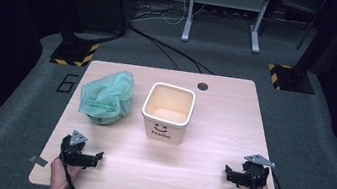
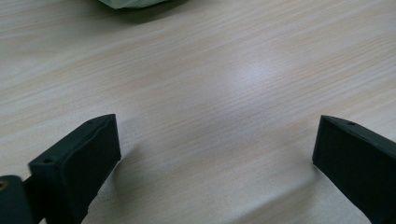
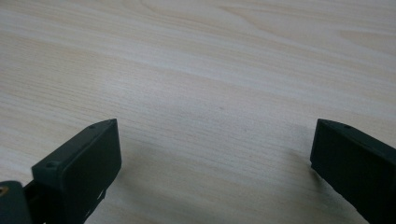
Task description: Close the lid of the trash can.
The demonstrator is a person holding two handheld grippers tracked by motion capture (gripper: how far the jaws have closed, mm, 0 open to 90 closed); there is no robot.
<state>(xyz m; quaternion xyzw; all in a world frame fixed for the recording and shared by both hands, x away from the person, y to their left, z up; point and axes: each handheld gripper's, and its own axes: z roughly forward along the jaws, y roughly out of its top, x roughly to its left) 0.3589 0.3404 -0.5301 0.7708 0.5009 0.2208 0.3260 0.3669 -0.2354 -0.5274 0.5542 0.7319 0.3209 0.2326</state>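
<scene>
Left gripper (image 1: 96, 157) lower left of the high view, jaws spread wide, holding nothing. Green bag (image 1: 108, 96) crumpled at upper left; white bin (image 1: 167, 113) at centre. Right gripper (image 1: 228, 173) lower right, likewise spread and bare. Probably the start: next, reaching for the bag.

From my feed: light wood table (image 1: 221, 133) with a round cable hole (image 1: 202, 86) near its far edge, standing on grey carpet (image 1: 303, 125). Room beyond is dark — black stands at the far corners, each base marked with yellow-black hazard tape (image 1: 74, 53). A white desk frame (image 1: 224, 12) sits at the back, cables (image 1: 163, 48) trailing across the floor toward it.
</scene>
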